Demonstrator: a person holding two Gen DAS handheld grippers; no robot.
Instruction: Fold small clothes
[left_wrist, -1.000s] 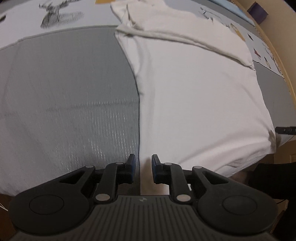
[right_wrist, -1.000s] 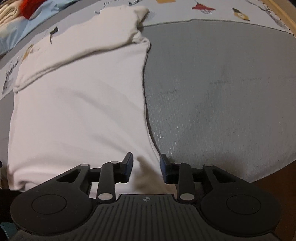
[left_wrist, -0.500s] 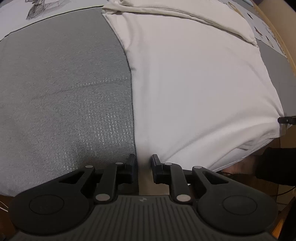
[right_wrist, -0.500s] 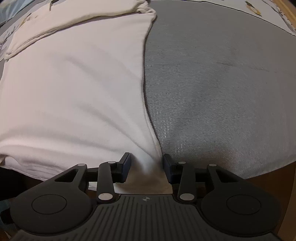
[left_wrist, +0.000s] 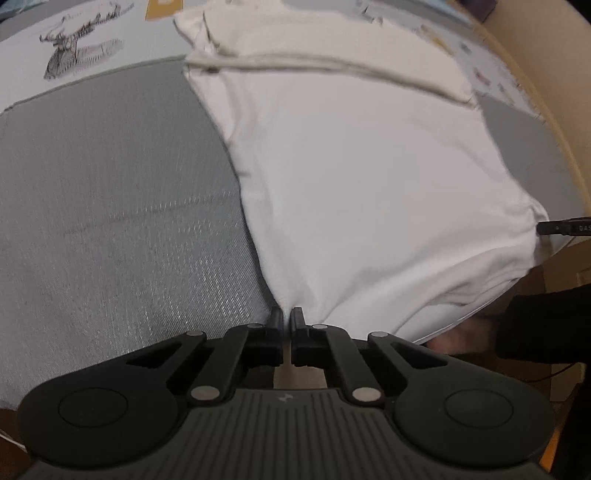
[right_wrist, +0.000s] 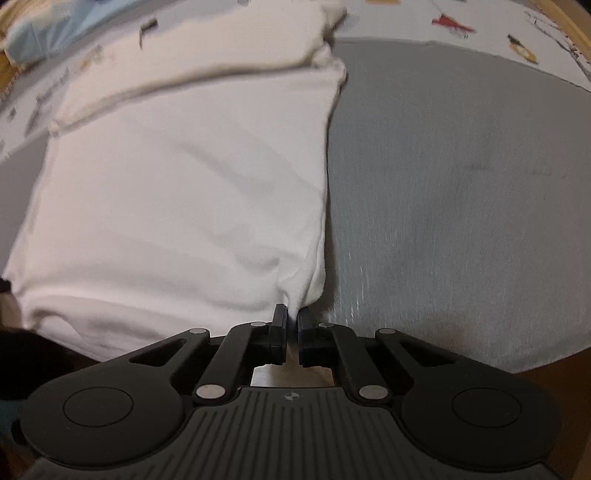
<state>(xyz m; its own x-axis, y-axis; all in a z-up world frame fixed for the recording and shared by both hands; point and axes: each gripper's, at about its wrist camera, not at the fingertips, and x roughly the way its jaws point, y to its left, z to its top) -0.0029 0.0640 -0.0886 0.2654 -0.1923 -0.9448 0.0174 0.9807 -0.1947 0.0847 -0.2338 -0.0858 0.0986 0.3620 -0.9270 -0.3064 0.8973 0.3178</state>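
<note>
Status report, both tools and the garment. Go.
Left tool and right tool just closed, each pinching a near corner of the white garment. Garment flat on grey mat. Nothing in the way.

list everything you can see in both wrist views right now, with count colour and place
white garment: 1, white, spread flat on the grey cloth, far part folded over, near corners pinched
grey cloth: 1, grey, covers the surface under and beside the garment
printed sheet: 1, pale with small coloured pictures, along the far edge beyond the grey cloth
light blue fabric: 1, light blue, far left corner of the right wrist view
dark sleeve: 1, black, low right edge of the left wrist view
left tongs: 1, black, just closed on the garment's near left corner
right tongs: 1, black, just closed on the garment's near right corner
</note>
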